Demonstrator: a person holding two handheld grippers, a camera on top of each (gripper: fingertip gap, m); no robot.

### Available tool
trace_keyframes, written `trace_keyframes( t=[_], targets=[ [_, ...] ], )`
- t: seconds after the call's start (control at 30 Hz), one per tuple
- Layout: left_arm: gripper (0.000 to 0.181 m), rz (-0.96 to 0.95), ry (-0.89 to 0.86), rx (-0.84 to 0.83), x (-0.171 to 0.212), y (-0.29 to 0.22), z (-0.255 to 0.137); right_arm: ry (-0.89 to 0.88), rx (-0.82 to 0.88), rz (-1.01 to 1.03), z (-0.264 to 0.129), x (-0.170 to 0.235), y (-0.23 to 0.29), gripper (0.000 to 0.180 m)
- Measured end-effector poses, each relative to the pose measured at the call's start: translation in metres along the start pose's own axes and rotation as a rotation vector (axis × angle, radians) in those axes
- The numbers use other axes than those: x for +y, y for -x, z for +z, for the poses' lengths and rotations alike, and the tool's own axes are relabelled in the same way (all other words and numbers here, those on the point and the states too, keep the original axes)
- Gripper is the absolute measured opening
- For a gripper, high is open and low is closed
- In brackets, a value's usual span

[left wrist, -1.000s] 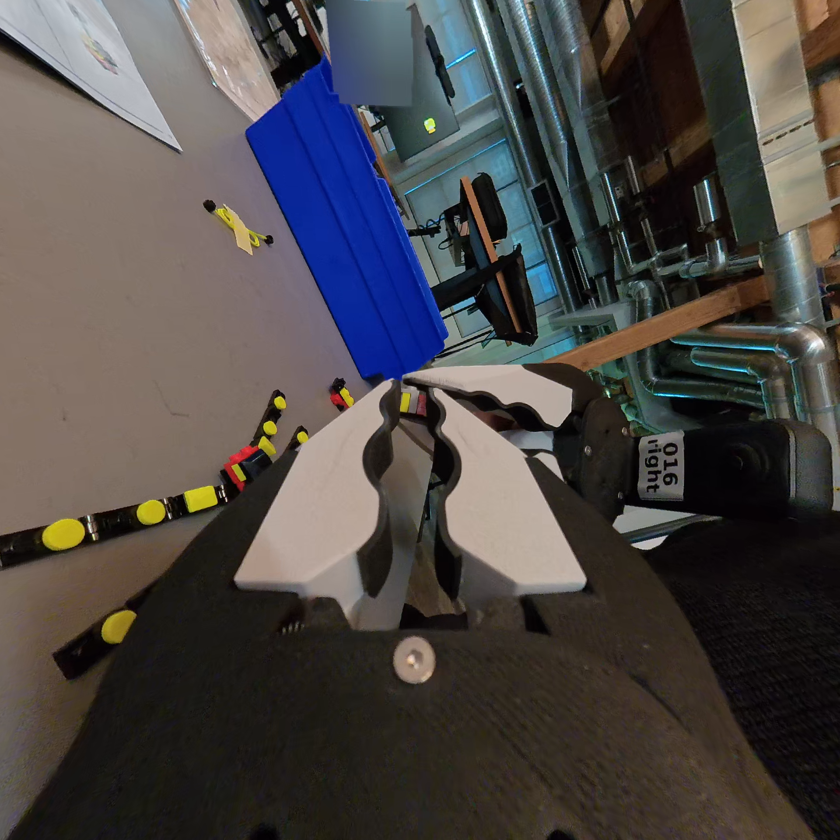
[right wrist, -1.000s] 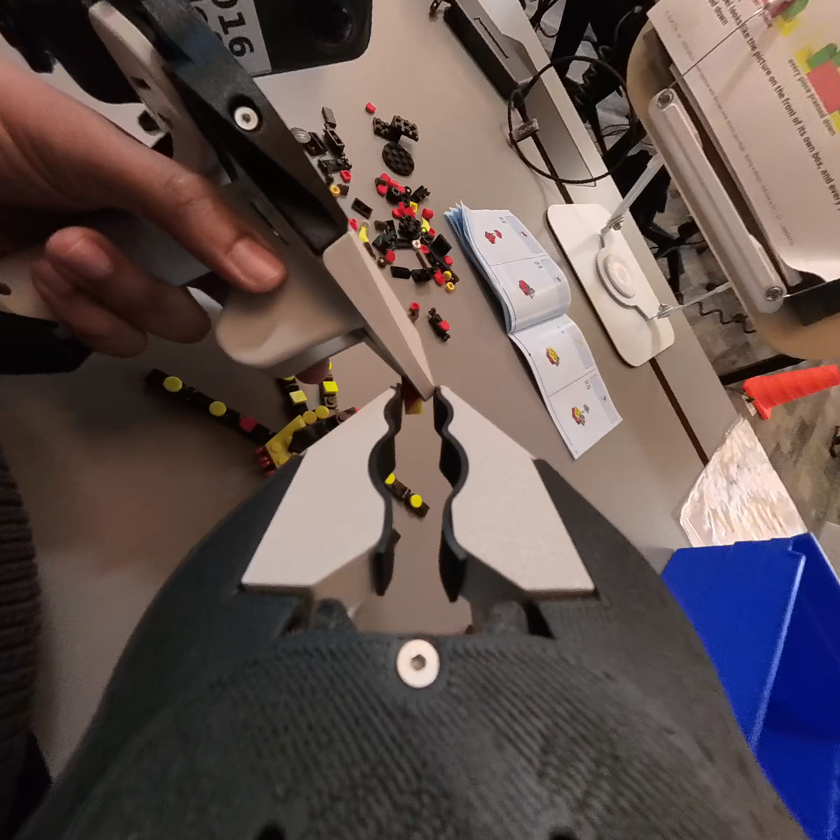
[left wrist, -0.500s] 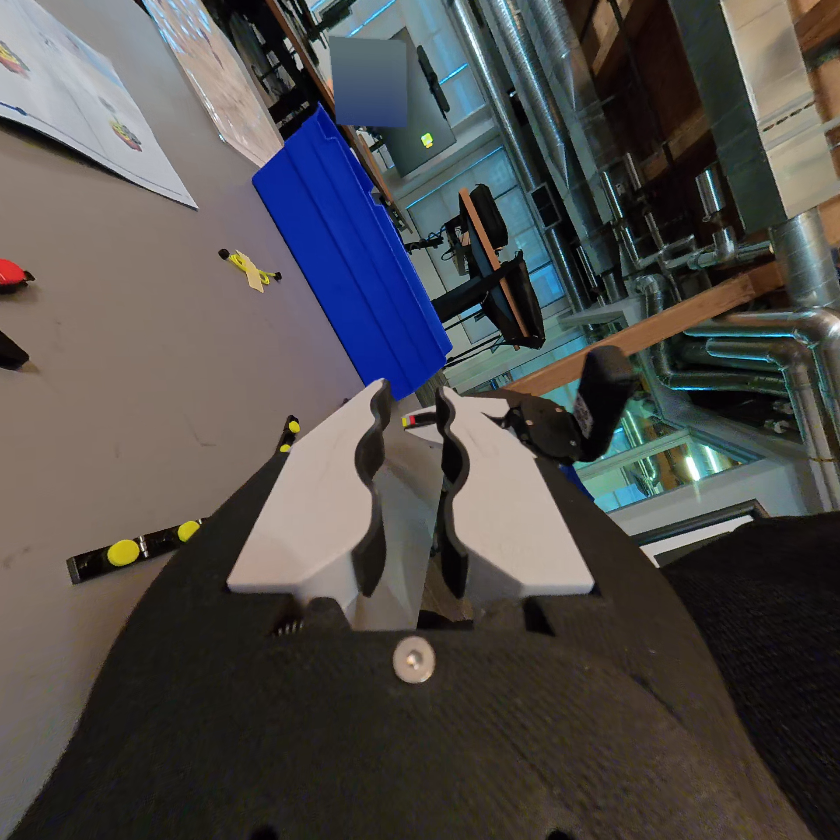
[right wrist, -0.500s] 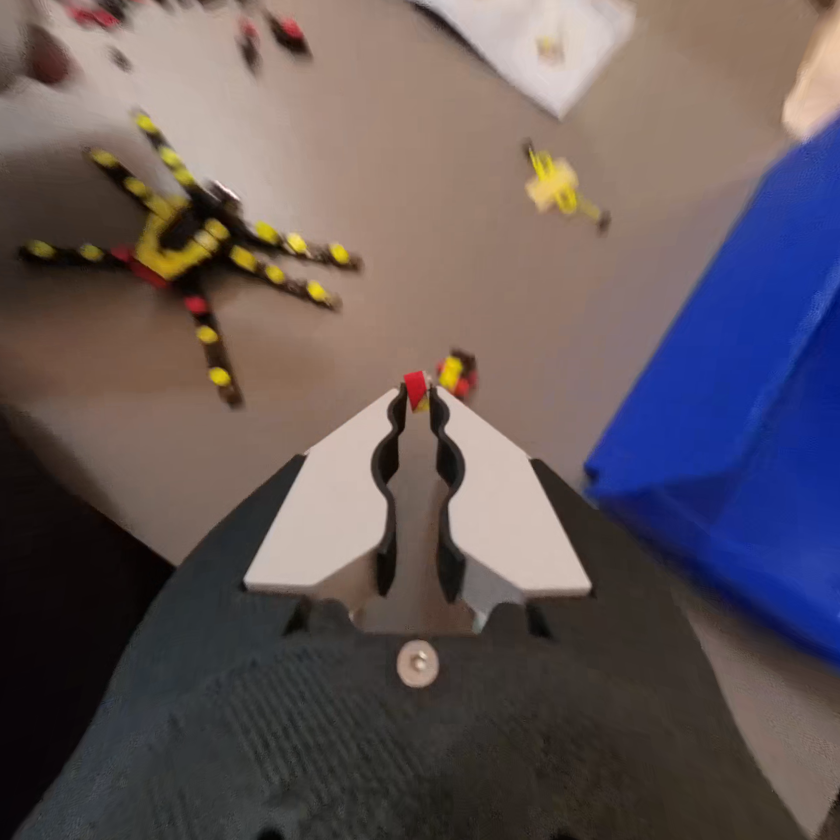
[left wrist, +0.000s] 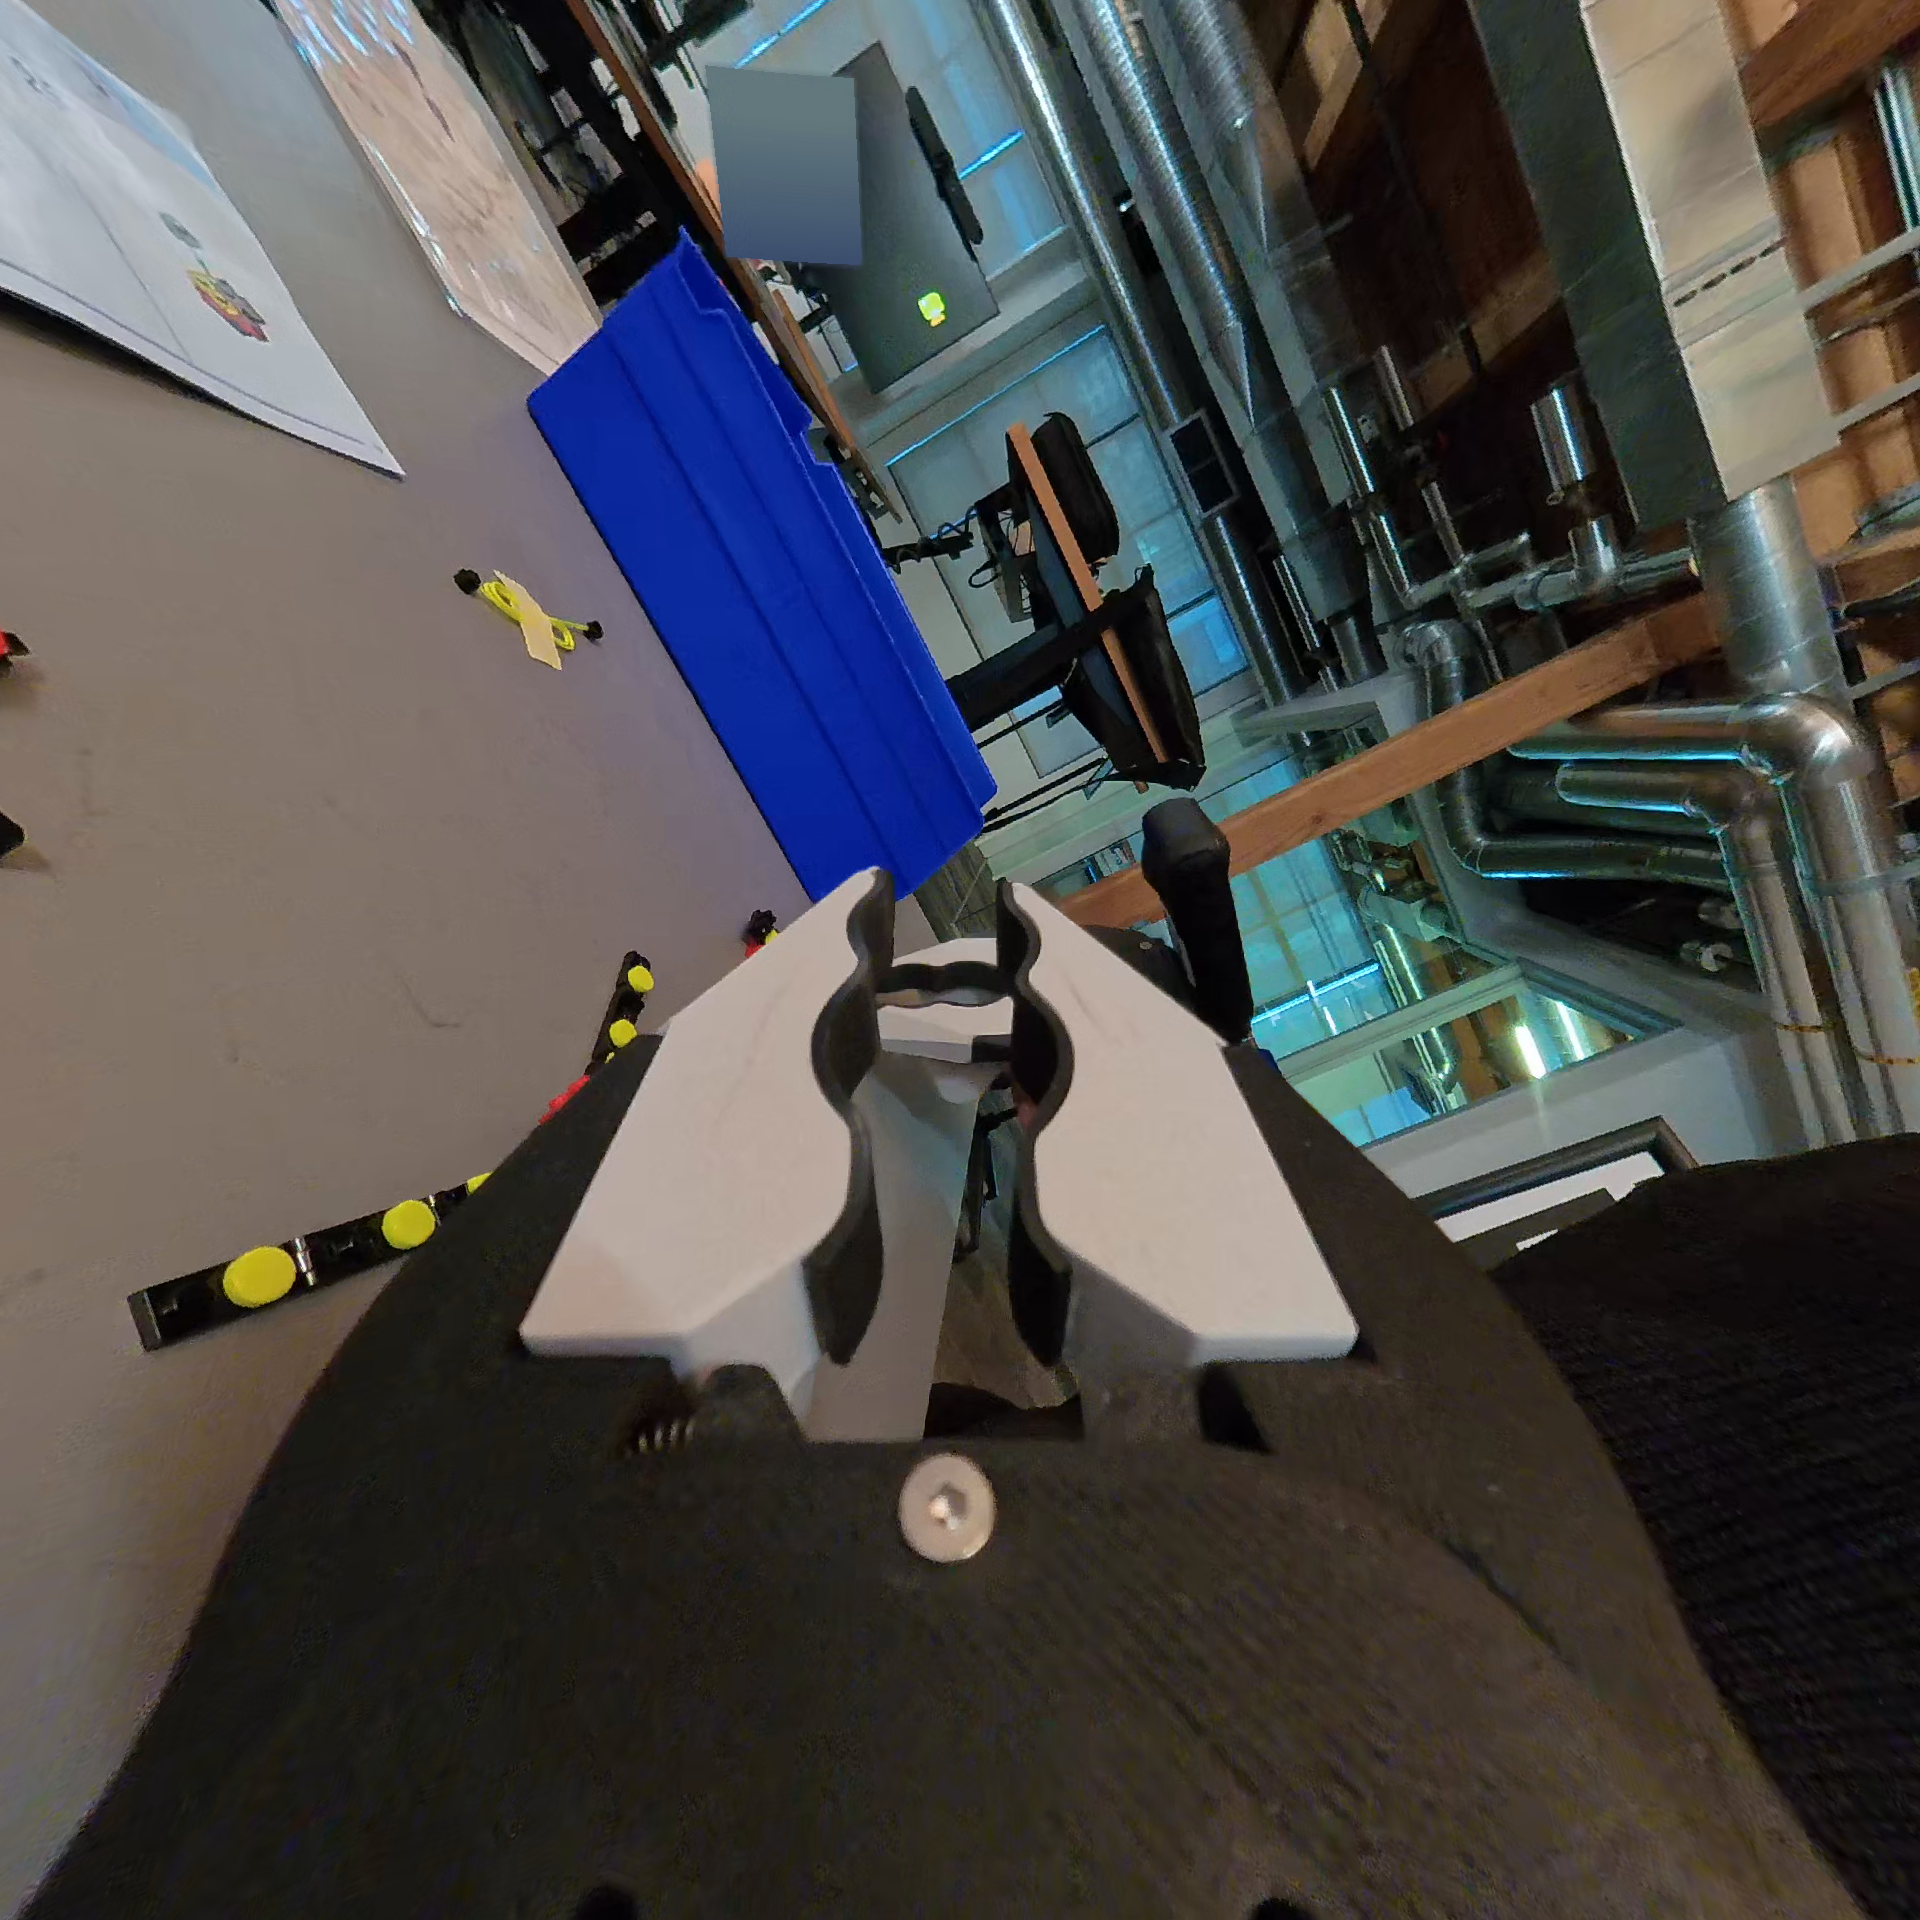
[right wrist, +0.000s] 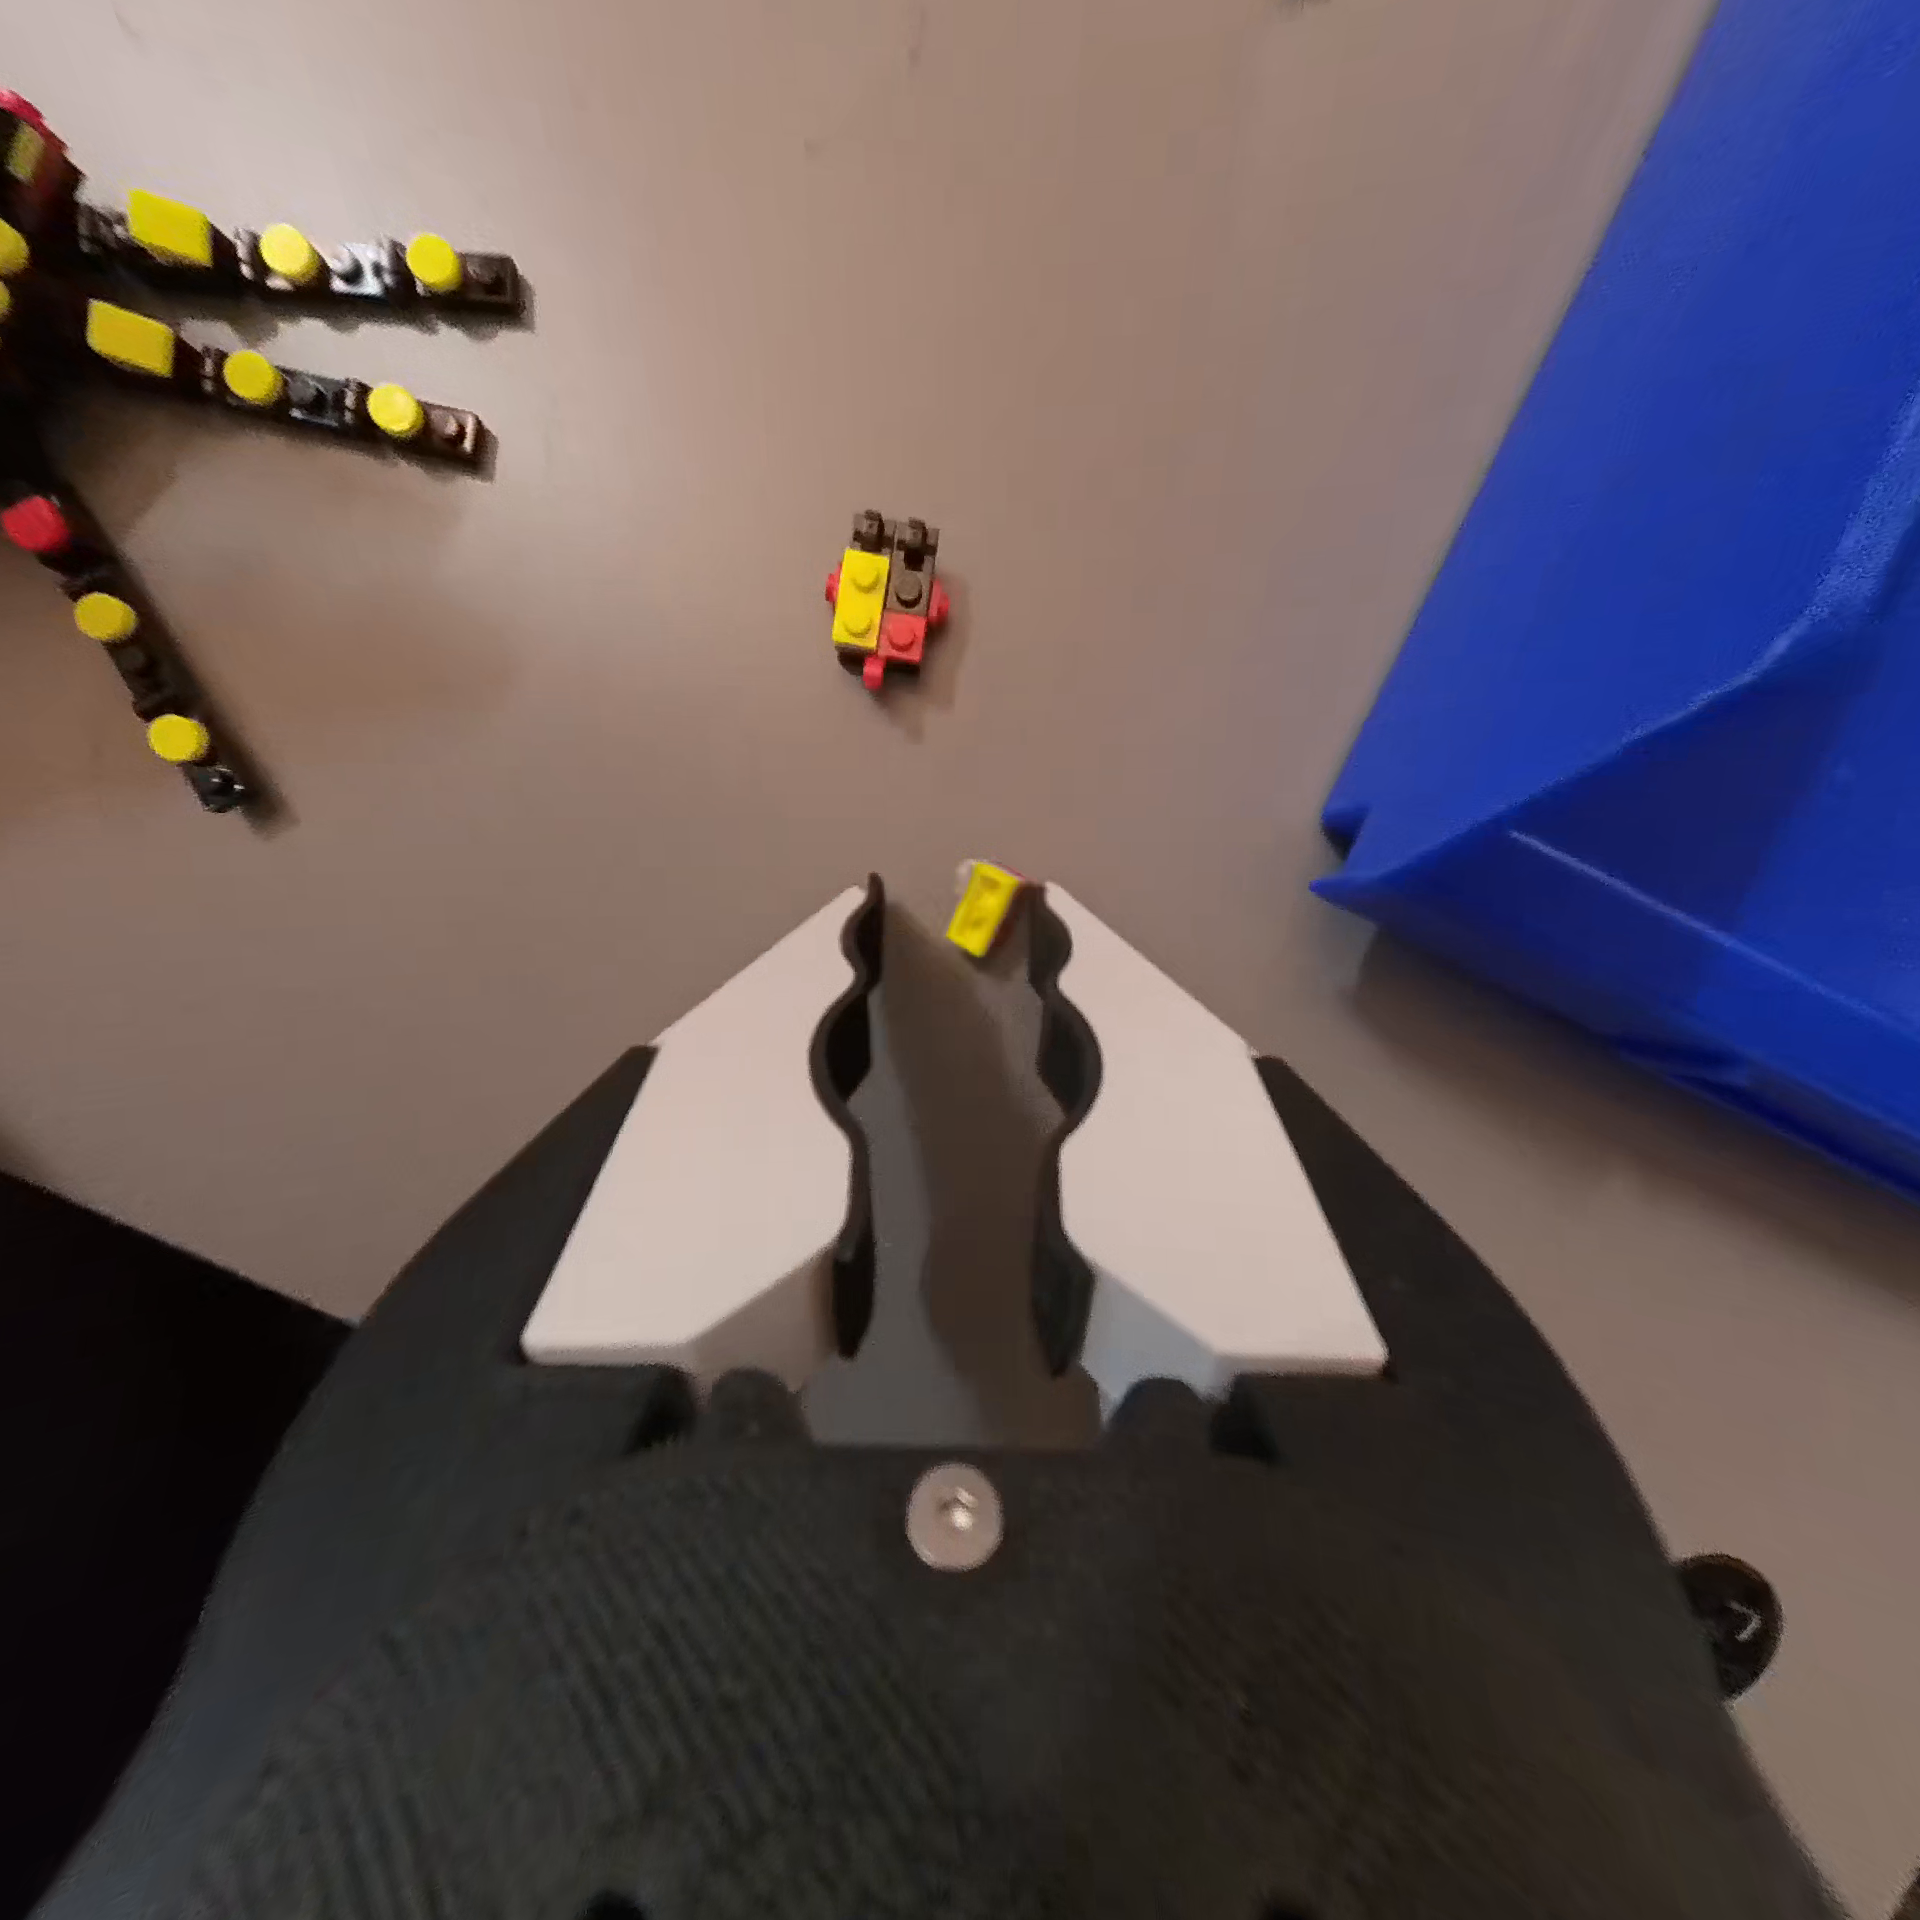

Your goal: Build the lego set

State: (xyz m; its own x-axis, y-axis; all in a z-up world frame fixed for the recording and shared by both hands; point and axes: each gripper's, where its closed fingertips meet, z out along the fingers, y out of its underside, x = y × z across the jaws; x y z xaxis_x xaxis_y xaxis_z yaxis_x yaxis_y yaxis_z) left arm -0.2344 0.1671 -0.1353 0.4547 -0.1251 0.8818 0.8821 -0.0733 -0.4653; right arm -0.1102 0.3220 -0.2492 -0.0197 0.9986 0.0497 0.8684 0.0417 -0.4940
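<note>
In the right wrist view, my right gripper is open just above the grey table. A small yellow-and-red lego piece sits loose against the inner side of its right fingertip, not clamped. A small yellow, black and red sub-assembly lies on the table ahead. The spider-like model with black legs and yellow studs lies at far left. In the left wrist view, my left gripper is open and empty, tilted sideways above the table. One black leg shows to its left.
A blue bin stands close on the right; it also shows in the left wrist view. An instruction sheet and a small yellow part with black ends lie farther out. The table's near edge is at lower left. The left gripper's tips are roughly 25 centimetres from the right gripper's.
The right gripper left the left gripper, swung down toward the table and opened; the yellow-red piece it pinched is now loose at its fingertip. The left jaws have opened wider.
</note>
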Motion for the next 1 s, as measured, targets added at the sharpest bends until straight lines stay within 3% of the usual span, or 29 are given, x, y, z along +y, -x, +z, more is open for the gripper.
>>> trace_keyframes(
  t=[0.03,0.07,0.27,0.5,0.63,0.73,0.87,1.0],
  targets=[
    [0.016,0.001,0.000,0.001,0.000,0.000,0.000,-0.012,-0.017,0.003,-0.002,-0.002,0.000,0.030],
    [0.015,0.000,0.001,0.003,0.000,0.000,0.000,-0.031,-0.034,0.002,-0.005,-0.004,0.001,0.036],
    [0.014,-0.008,0.008,0.013,0.002,-0.001,0.001,-0.096,-0.054,0.039,-0.021,-0.008,-0.012,0.027],
    [0.013,-0.013,-0.001,0.007,0.000,0.001,-0.001,-0.058,-0.088,0.071,-0.005,0.000,-0.010,0.025],
    [0.014,-0.011,0.001,0.003,0.000,0.001,-0.001,-0.043,-0.093,0.058,0.002,0.000,-0.006,0.010],
    [0.015,-0.013,0.008,0.004,0.002,0.002,0.000,-0.098,-0.141,0.070,0.000,-0.012,0.004,0.010],
    [0.016,0.008,0.038,0.039,0.008,-0.004,0.003,-0.233,-0.355,0.141,-0.017,-0.044,0.037,0.010],
    [0.017,0.074,0.157,0.171,0.028,-0.026,0.009,-0.421,-0.786,0.155,-0.068,-0.087,0.095,0.009]
  ],
)
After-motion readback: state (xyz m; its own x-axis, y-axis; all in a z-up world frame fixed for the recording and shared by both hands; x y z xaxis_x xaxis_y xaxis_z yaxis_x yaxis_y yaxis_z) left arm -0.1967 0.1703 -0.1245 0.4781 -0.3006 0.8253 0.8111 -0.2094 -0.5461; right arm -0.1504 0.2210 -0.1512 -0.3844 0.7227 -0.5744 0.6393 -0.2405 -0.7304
